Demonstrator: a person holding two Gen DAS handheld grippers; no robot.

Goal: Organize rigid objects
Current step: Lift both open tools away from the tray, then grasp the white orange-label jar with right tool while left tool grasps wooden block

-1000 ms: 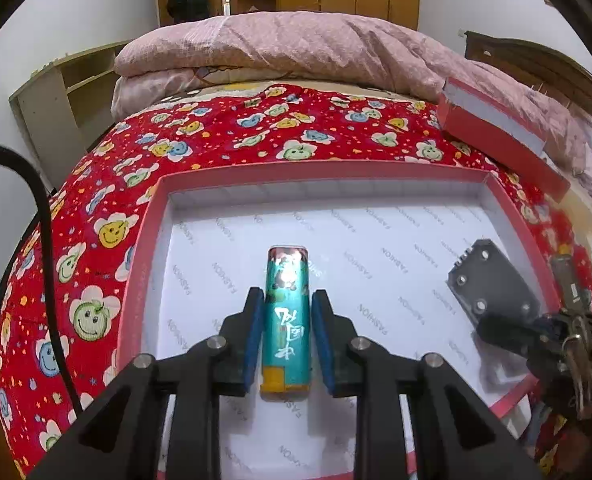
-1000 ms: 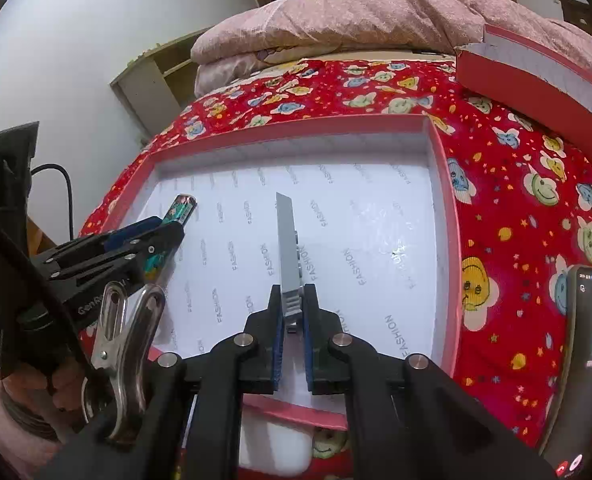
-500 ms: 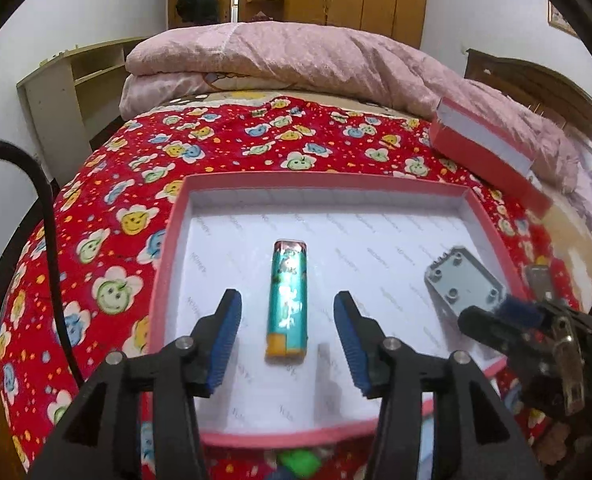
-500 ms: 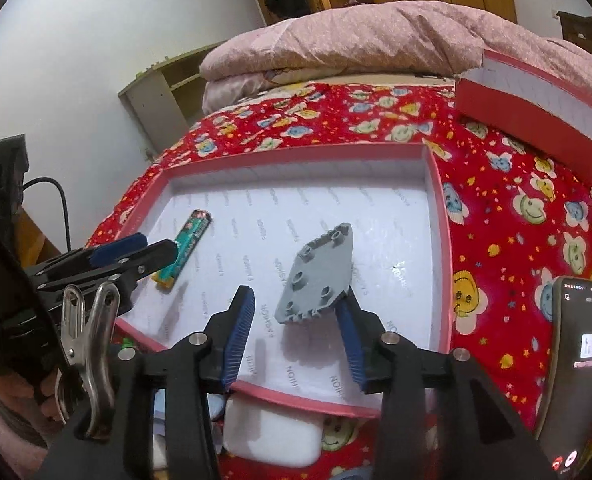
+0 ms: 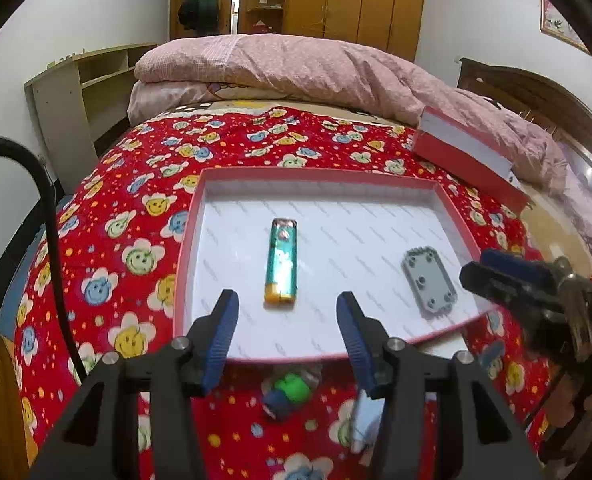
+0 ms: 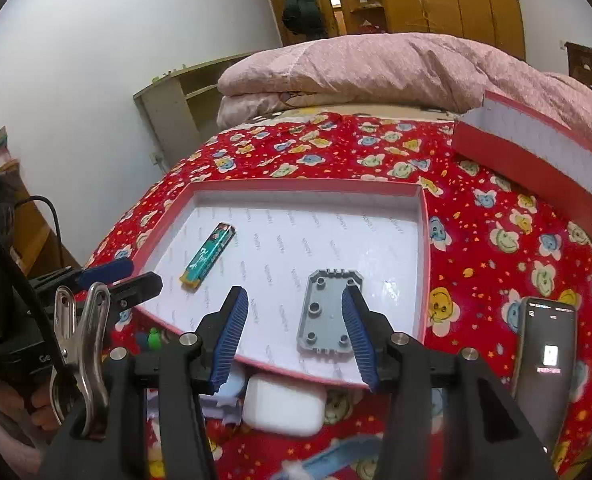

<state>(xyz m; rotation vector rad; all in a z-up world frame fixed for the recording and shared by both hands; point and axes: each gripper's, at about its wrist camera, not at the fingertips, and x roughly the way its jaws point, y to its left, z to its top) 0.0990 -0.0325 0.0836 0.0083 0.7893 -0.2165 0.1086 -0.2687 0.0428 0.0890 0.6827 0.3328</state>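
Lighter (image 5: 281, 266) and grey plate (image 5: 429, 282) both lie flat on the white lining of the red-rimmed tray (image 5: 188, 216), which sits on the bed's red flower-print bedspread (image 5: 108, 216). The teal lighter, with its yellow end toward the near rim, rests left of the tray's middle; the grey plate, studded with small round holes, rests toward the right near corner, well apart from the lighter.

In the left wrist view, the left hand-held gripper (image 5: 287, 330) hovers above the tray's near rim with its blue-padded fingers (image 5: 220, 340) spread wide and nothing between them; the lighter lies just beyond the gap. In the right wrist view, the right hand-held gripper (image 6: 294, 332) is likewise spread wide and empty, over the near rim, with the plate (image 6: 327, 312) lying in the tray in line with the gap and close to the right finger.

On the bedspread in front of the tray lie a white earbud case (image 6: 282, 404), a small green and blue toy (image 5: 290, 394) and some pale blue pieces (image 6: 226, 396) that are too blurred to identify. A dark phone (image 6: 545, 360) with a lit screen lies to the tray's right. A red box lid (image 6: 535, 160) rests farther back on the right, near a folded pink quilt (image 6: 375, 68).
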